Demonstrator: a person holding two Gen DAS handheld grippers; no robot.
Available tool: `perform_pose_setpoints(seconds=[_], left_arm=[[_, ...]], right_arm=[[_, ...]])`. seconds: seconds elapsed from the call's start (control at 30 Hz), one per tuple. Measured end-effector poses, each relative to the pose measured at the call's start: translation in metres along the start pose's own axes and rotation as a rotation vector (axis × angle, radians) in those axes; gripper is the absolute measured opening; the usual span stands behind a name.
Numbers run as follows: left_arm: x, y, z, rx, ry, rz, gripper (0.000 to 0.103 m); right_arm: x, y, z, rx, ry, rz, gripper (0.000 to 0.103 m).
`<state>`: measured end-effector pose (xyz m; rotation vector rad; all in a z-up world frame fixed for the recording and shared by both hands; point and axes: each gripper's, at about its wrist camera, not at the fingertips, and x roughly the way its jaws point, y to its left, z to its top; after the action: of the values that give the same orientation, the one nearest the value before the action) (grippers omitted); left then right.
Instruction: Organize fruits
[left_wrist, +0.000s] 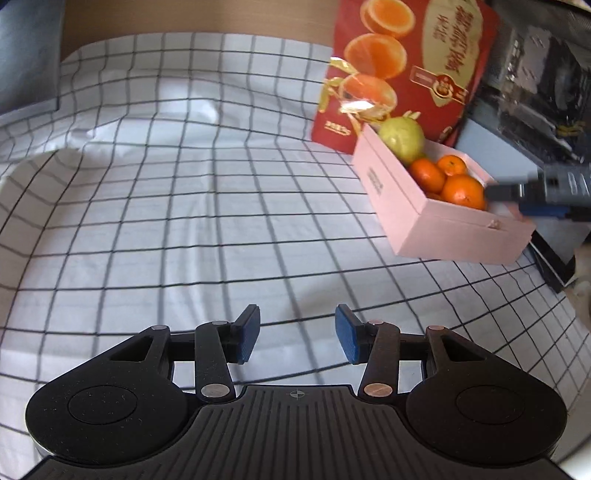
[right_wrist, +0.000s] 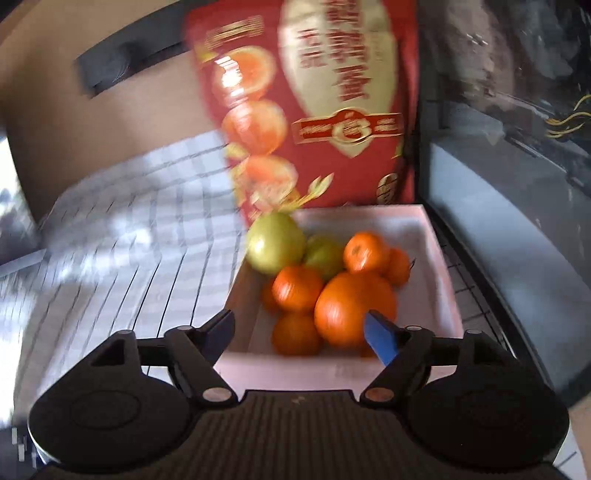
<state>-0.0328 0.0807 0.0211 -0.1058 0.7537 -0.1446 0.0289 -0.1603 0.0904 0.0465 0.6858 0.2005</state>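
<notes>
A pale pink rectangular cardboard box (left_wrist: 402, 206) sits on a table draped in a white cloth with a black grid (left_wrist: 184, 206), holding the fruit: several round orange tangerines (left_wrist: 463, 190) piled toward its near end and a large yellow-green apple-like fruit (left_wrist: 402, 136) at its far end. The right wrist view, blurred by motion, shows a second green fruit (right_wrist: 325, 256) tucked behind the first inside the box, and one bigger orange (right_wrist: 351, 306) on top of the pile. Directly behind the box stands a tall red printed carton with pictures of halved oranges (left_wrist: 410, 66), touching or nearly touching the box's far end. The left gripper (left_wrist: 297, 332) hangs over bare cloth well to the left of the box, its blue-padded fingers spread apart and empty. The right gripper (right_wrist: 299, 334) hovers at the box's near end, its fingers spread wide with nothing between them, the right pad in front of the big orange.
</notes>
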Motion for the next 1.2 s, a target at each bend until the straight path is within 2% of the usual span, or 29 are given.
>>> perform_pose_setpoints(seconds=[0.13,0.2,0.27,0.43,0.5,0.53,0.7,0.83,1.0,1.2], left_arm=[[0.012,-0.021,-0.006,-0.04,-0.007,0.074,0.052],[0.014,-0.033,-0.01,0.0,-0.025,0.084,0.053],[0.017,-0.044,-0.013,0.042,-0.041,0.11,0.053],[0.024,-0.054,-0.018,0.025,-0.107,0.136,0.063],[0.027,-0.06,-0.017,0.051,-0.107,0.155,0.064],[0.029,-0.06,-0.016,0.049,-0.107,0.156,0.063],[0.035,-0.058,-0.011,0.035,-0.115,0.146,0.064],[0.039,-0.065,-0.01,0.07,-0.107,0.182,0.065],[0.04,-0.064,-0.009,0.059,-0.108,0.18,0.066],[0.04,-0.064,-0.009,0.057,-0.108,0.179,0.066]], right_arm=[[0.002,0.015,-0.038,-0.158,0.037,0.009,0.08],[0.009,0.017,-0.051,-0.195,0.078,-0.002,0.08],[0.014,0.015,-0.059,-0.212,0.091,0.022,0.08],[0.038,0.006,-0.067,-0.184,0.171,0.045,0.08],[0.041,0.007,-0.07,-0.193,0.155,0.019,0.083],[0.044,0.007,-0.07,-0.19,0.149,-0.007,0.089],[0.052,0.0,-0.071,-0.113,0.123,-0.075,0.103],[0.052,-0.005,-0.074,-0.112,0.083,-0.07,0.103],[0.053,-0.007,-0.08,-0.124,0.012,-0.064,0.103],[0.053,-0.008,-0.079,-0.115,0.006,-0.059,0.103]])
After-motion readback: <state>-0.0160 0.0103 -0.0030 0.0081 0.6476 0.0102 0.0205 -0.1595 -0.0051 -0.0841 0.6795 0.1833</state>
